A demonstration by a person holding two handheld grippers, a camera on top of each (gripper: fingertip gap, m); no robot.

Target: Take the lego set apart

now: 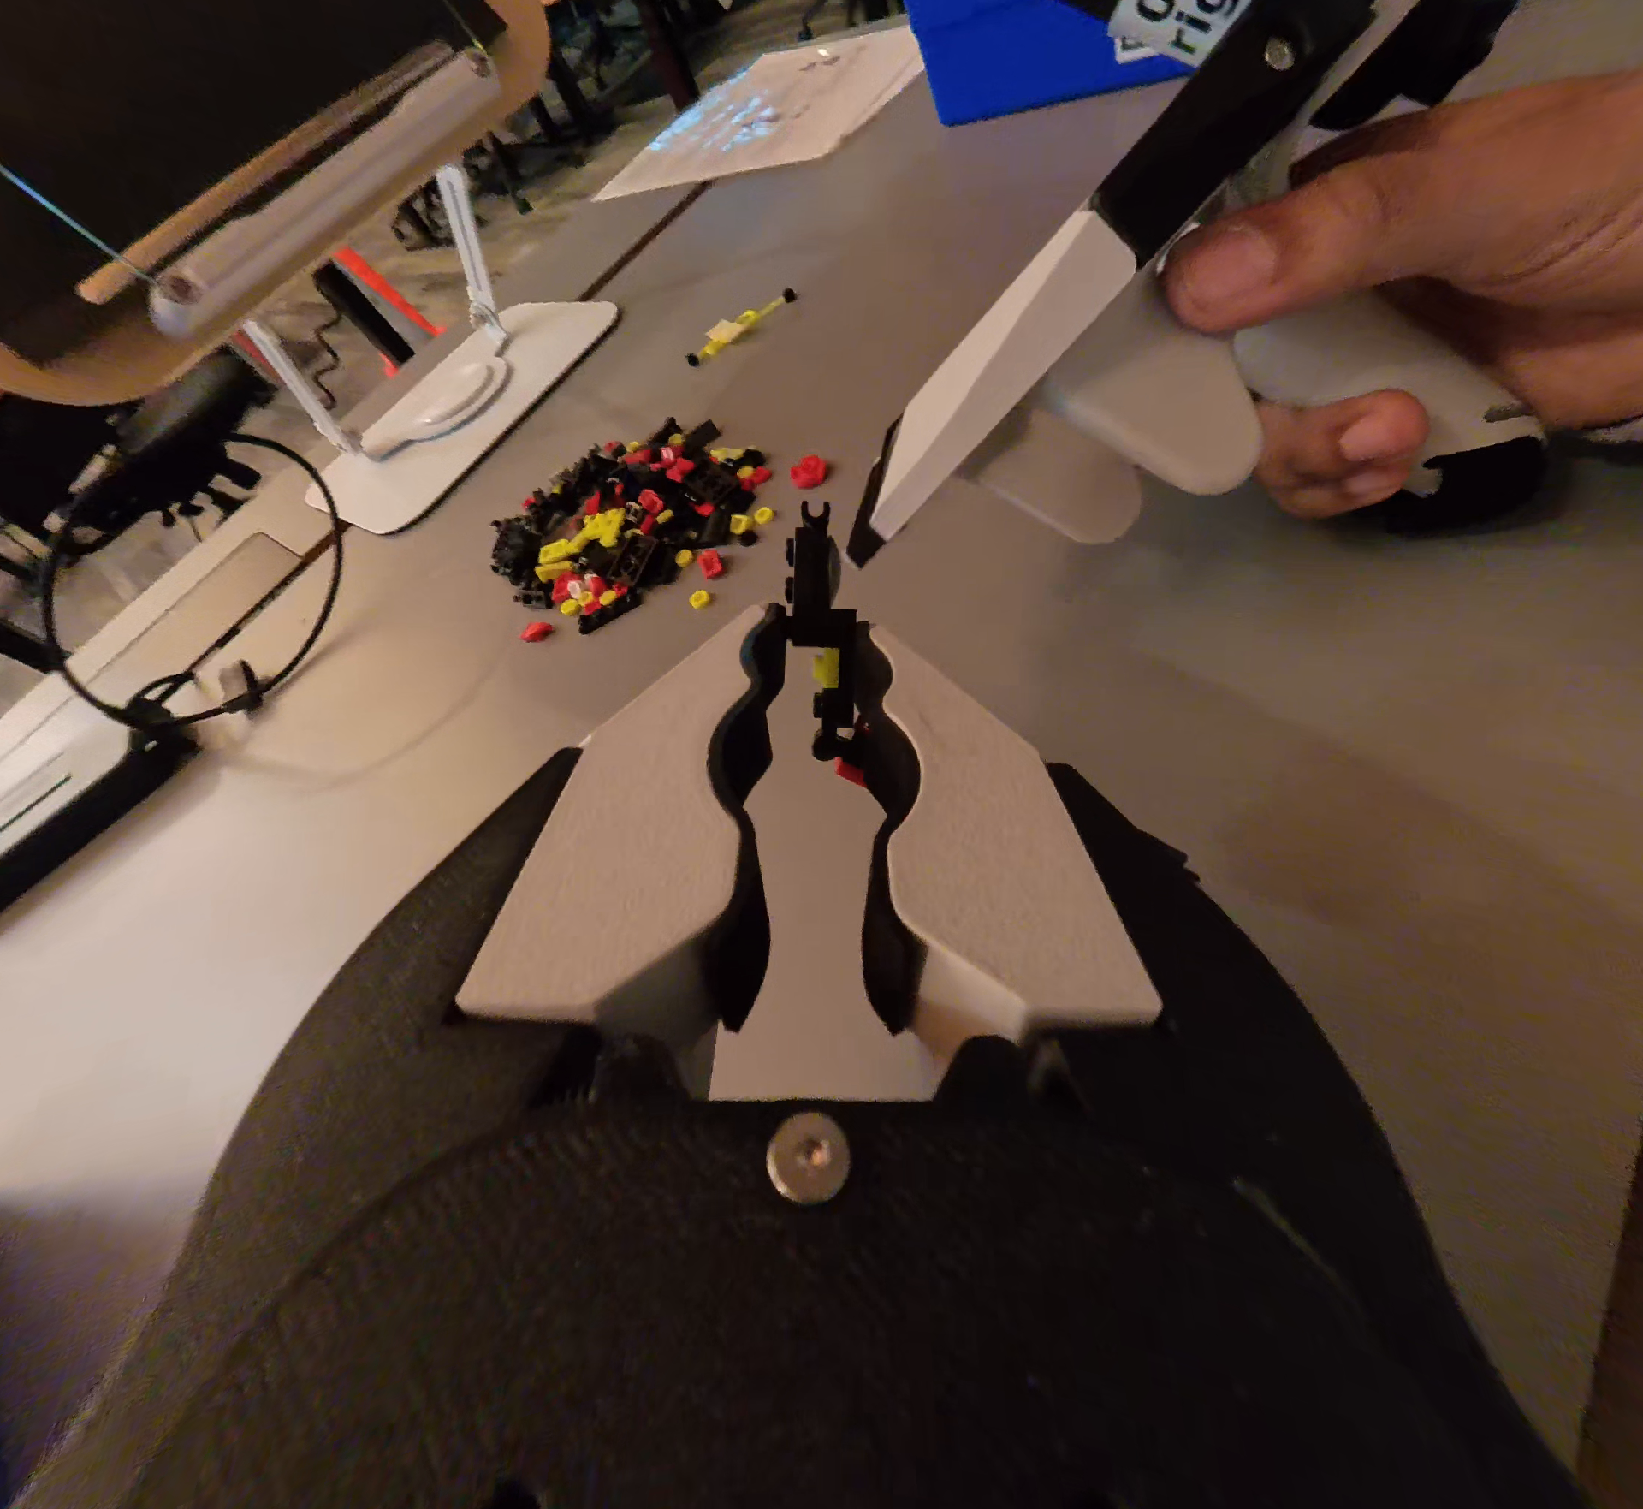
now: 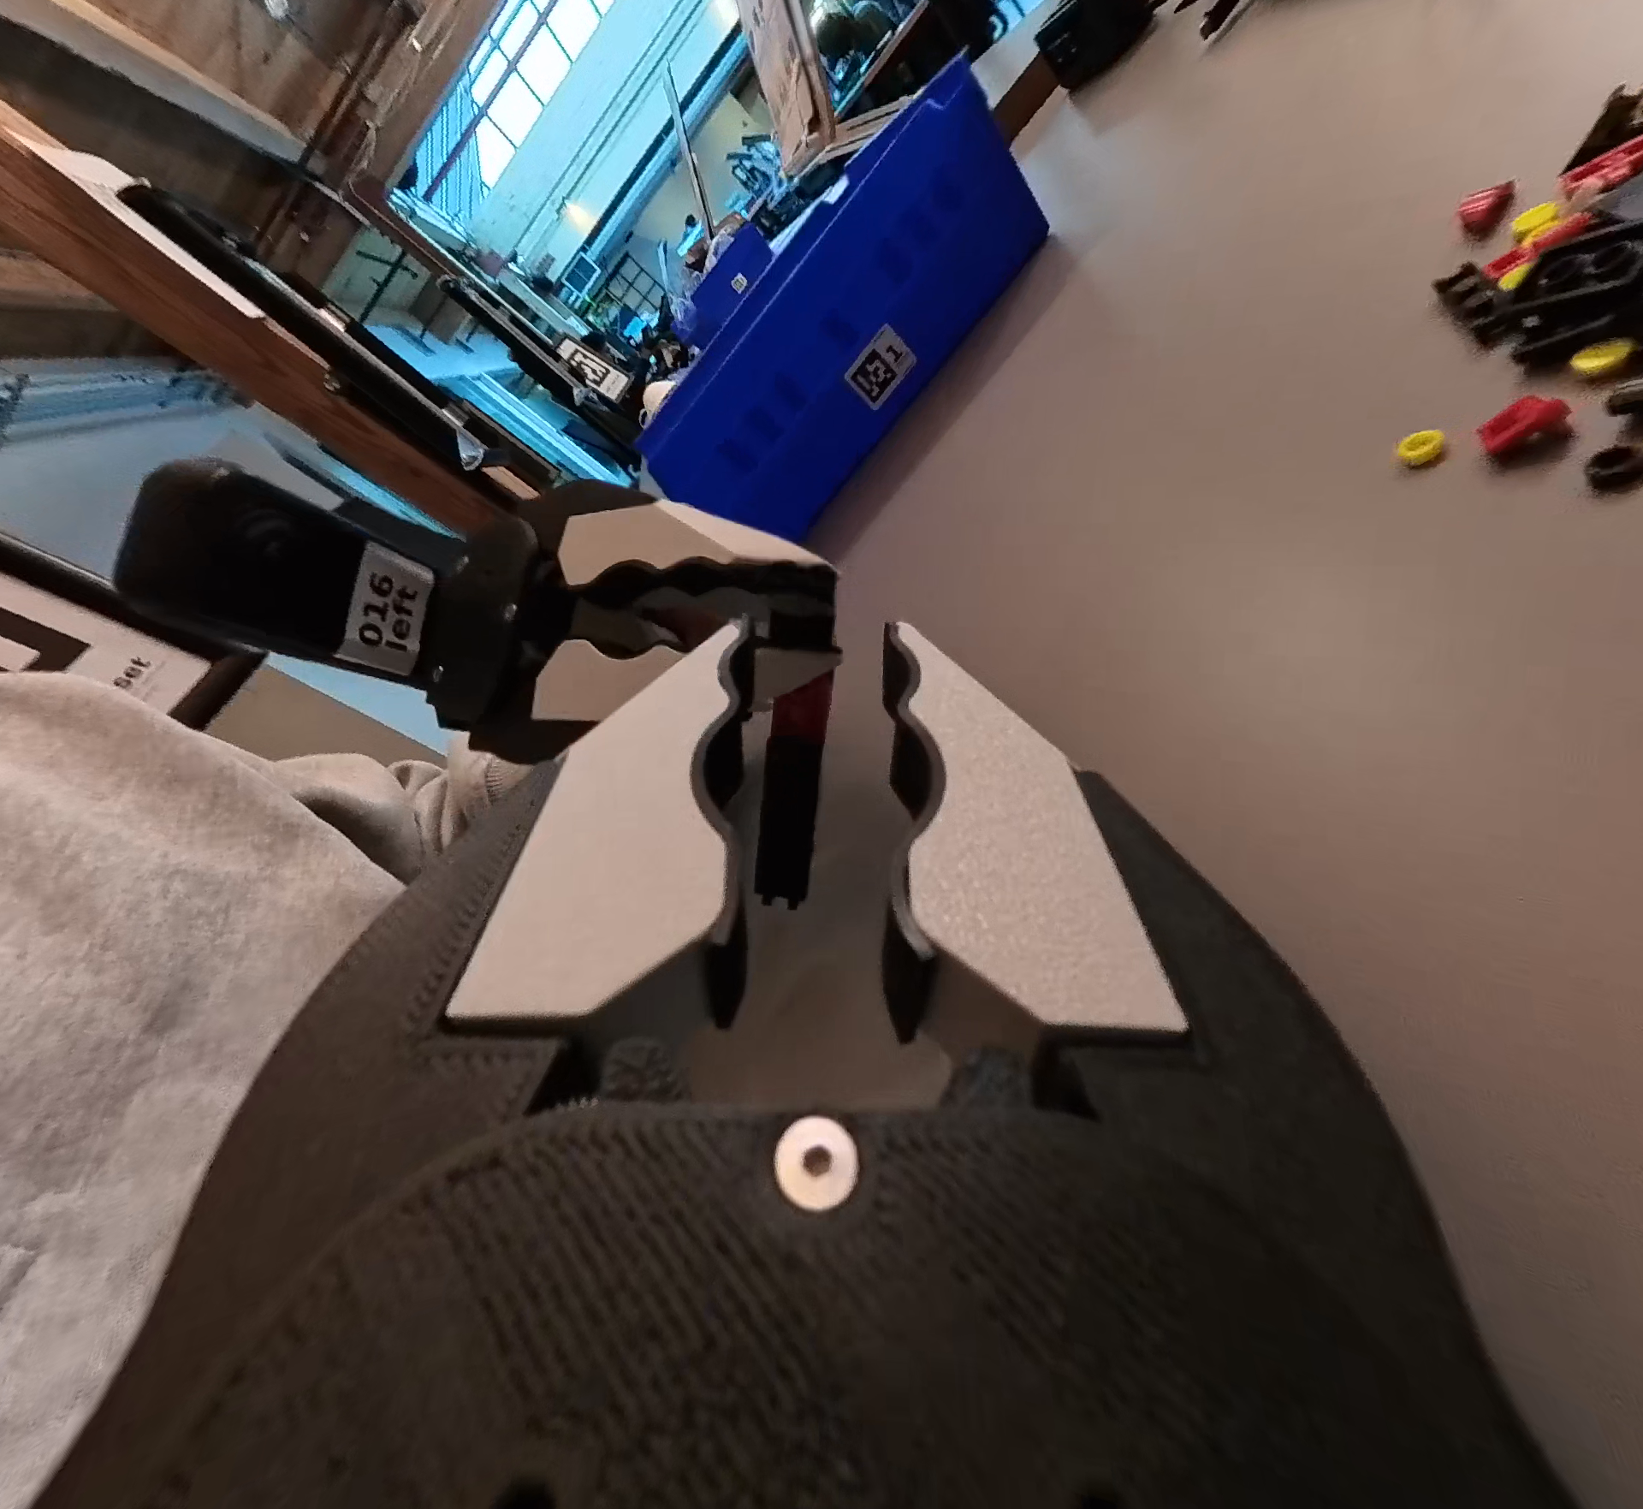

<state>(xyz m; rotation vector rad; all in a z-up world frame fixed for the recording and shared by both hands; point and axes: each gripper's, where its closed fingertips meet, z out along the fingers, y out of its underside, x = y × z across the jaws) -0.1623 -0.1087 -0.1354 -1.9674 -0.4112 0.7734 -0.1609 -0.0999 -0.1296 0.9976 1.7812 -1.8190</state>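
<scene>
Nearest to us, our left hand-held gripper (image 1: 822, 648) pinches a narrow black lego assembly (image 1: 816, 577) with yellow and red bits, holding it above the grey desk (image 1: 1156, 755). Our right hand-held gripper (image 2: 813, 644) has its fingers spread, with the assembly's black and red end lying between them, untouched as far as we can tell. A hand (image 1: 1458, 266) grips the right tool. Just beyond lies a pile of loose black, yellow and red lego pieces (image 1: 631, 524). Farther off rest a yellow axle piece (image 1: 738, 328), a white lamp base (image 1: 471, 408) and a blue bin (image 2: 845, 337).
</scene>
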